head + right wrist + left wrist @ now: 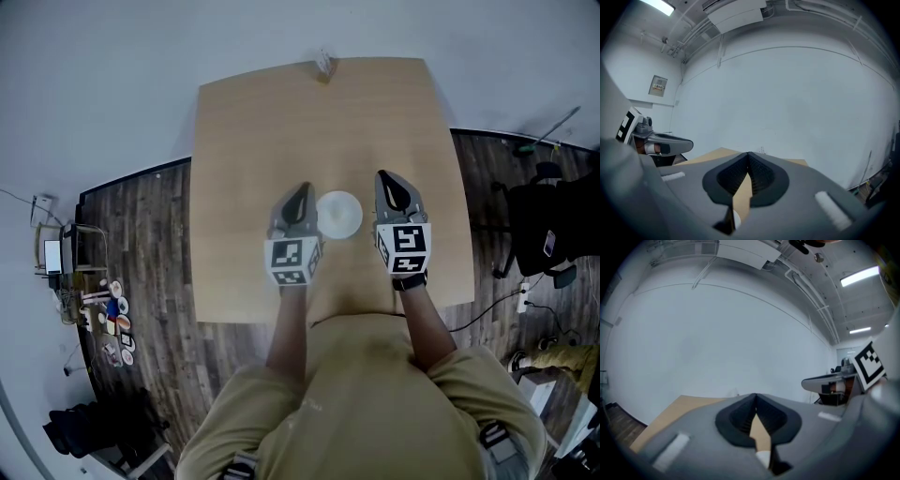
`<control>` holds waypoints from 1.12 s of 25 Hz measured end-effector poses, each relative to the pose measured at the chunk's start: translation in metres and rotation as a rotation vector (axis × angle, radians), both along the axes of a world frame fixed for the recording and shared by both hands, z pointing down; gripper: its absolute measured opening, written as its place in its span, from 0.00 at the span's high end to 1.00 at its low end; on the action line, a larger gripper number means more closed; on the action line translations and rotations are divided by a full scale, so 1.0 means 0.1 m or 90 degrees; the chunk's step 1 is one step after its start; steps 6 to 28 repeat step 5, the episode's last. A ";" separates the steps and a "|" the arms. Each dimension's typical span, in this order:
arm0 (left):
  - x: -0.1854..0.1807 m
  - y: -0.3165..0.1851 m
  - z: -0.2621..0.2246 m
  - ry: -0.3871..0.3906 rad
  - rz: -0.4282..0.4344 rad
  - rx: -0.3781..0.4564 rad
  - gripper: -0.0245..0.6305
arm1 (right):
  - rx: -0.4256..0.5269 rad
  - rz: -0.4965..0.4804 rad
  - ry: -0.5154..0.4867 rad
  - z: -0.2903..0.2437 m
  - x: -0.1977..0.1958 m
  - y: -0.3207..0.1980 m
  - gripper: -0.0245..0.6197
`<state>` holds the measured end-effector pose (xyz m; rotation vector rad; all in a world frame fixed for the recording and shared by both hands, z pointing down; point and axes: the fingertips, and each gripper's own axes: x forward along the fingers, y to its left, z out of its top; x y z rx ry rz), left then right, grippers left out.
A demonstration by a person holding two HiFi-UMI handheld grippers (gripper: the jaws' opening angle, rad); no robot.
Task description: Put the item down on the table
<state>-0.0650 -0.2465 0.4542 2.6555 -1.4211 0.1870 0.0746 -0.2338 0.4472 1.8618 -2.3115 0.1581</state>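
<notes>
The white dish sits near the middle of the worktop, the left claw and right claw flanking the dish, each pinched together on nothing.

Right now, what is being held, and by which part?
Cannot be told: both jaws meet at their tips; the white disc sits between left gripper and right gripper.

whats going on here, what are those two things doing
A person holds the left hand-held gripper and right hand-held gripper over a wooden table, either side of a round white item lying on it. Both pairs of jaws are closed, apparently not on the item, so it looks already set down.
</notes>
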 end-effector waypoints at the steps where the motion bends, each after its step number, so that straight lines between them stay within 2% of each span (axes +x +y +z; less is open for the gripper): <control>1: -0.01 -0.01 0.01 -0.001 0.000 -0.001 0.96 | -0.001 -0.001 0.000 0.01 -0.02 -0.01 0.95; 5: -0.14 -0.07 0.04 -0.017 -0.005 -0.004 0.96 | -0.006 -0.006 0.003 0.01 -0.15 -0.06 0.95; 28: -0.14 -0.07 0.04 -0.017 -0.005 -0.004 0.96 | -0.006 -0.006 0.003 0.01 -0.15 -0.06 0.95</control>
